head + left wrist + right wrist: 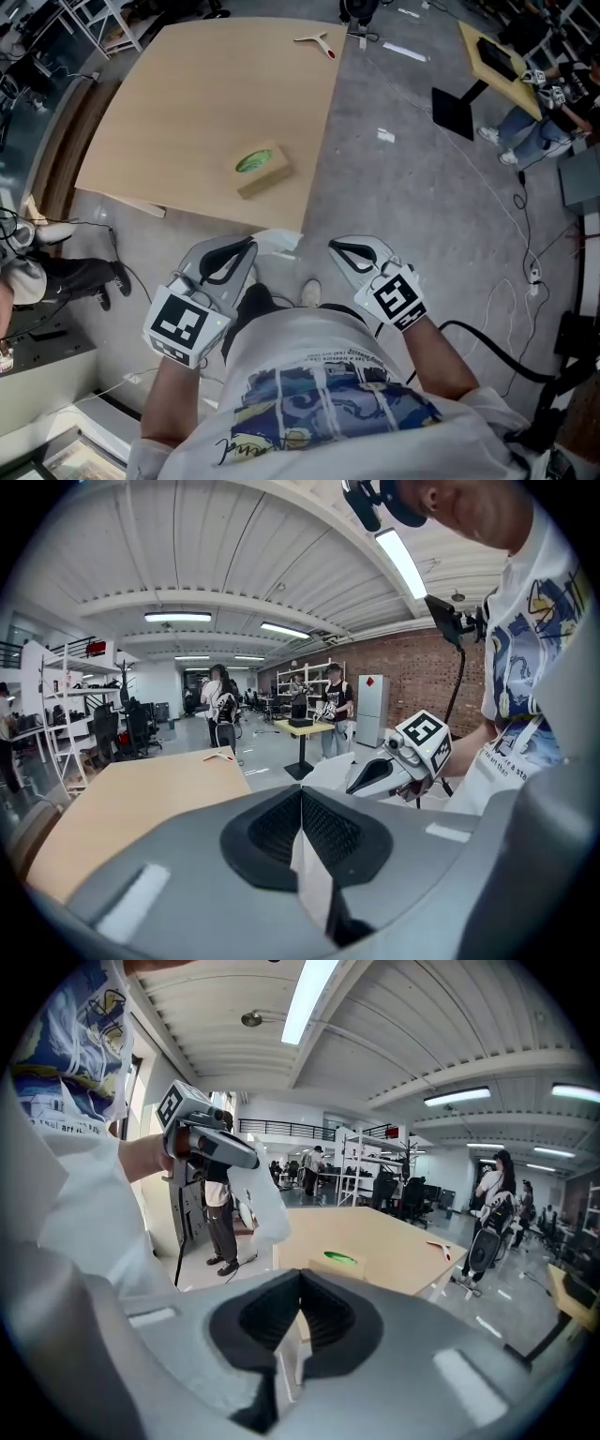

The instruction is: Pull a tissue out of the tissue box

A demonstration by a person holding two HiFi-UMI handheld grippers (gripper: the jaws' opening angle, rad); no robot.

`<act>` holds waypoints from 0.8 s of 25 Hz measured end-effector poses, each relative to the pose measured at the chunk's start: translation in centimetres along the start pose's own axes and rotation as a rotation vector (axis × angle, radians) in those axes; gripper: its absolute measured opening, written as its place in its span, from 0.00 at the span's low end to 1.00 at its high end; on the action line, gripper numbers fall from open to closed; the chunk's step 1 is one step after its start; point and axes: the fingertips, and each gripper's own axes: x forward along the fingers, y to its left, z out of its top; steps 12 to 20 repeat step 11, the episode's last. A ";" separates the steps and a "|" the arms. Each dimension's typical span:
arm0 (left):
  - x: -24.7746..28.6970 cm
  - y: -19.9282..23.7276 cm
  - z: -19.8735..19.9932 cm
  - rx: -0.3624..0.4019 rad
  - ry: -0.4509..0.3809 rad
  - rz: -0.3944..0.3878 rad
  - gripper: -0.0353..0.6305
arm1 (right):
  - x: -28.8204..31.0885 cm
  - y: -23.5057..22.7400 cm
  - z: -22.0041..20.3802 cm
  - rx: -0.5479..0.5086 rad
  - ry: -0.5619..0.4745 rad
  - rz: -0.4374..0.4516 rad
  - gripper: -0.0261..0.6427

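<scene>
Currently listed: one table [187,122], bearing one tissue box [261,169], green slot up, near its front edge. Two grippers, both held before that edge: left gripper [249,244], jaws pinching one white tissue [279,241], well apart from the box; right gripper [335,247], jaws pressed together, empty.
</scene>
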 end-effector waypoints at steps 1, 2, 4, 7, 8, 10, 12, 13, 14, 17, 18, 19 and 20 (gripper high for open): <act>-0.1 0.0 0.0 0.000 0.001 0.001 0.06 | 0.0 0.0 0.1 -0.001 -0.001 0.000 0.04; -0.1 0.0 0.0 0.001 0.001 0.002 0.06 | 0.0 0.0 0.1 -0.002 -0.002 0.000 0.04; -0.1 0.1 0.1 0.002 0.001 0.002 0.06 | 0.1 -0.1 0.2 -0.002 -0.003 -0.001 0.04; 0.3 0.3 0.3 0.003 0.005 0.001 0.06 | 0.2 -0.3 0.1 0.002 -0.001 0.001 0.04; 0.5 0.5 0.4 0.002 0.006 0.003 0.06 | 0.2 -0.4 0.0 0.003 0.000 0.001 0.04; 0.8 0.8 0.6 0.000 0.011 0.007 0.06 | 0.3 -0.7 0.0 0.005 0.002 0.001 0.04; 1.0 1.0 0.6 -0.002 0.014 0.008 0.06 | 0.4 -0.9 -0.1 0.006 0.002 0.000 0.04; 1.0 1.0 0.6 -0.002 0.014 0.008 0.06 | 0.4 -0.9 -0.1 0.006 0.002 0.000 0.04; 1.0 1.0 0.6 -0.002 0.014 0.008 0.06 | 0.4 -0.9 -0.1 0.006 0.002 0.000 0.04; 1.0 1.0 0.6 -0.002 0.014 0.008 0.06 | 0.4 -0.9 -0.1 0.006 0.002 0.000 0.04; 1.0 1.0 0.6 -0.002 0.014 0.008 0.06 | 0.4 -0.9 -0.1 0.006 0.002 0.000 0.04; 1.0 1.0 0.6 -0.002 0.014 0.008 0.06 | 0.4 -0.9 -0.1 0.006 0.002 0.000 0.04; 1.0 1.0 0.6 -0.002 0.014 0.008 0.06 | 0.4 -0.9 -0.1 0.006 0.002 0.000 0.04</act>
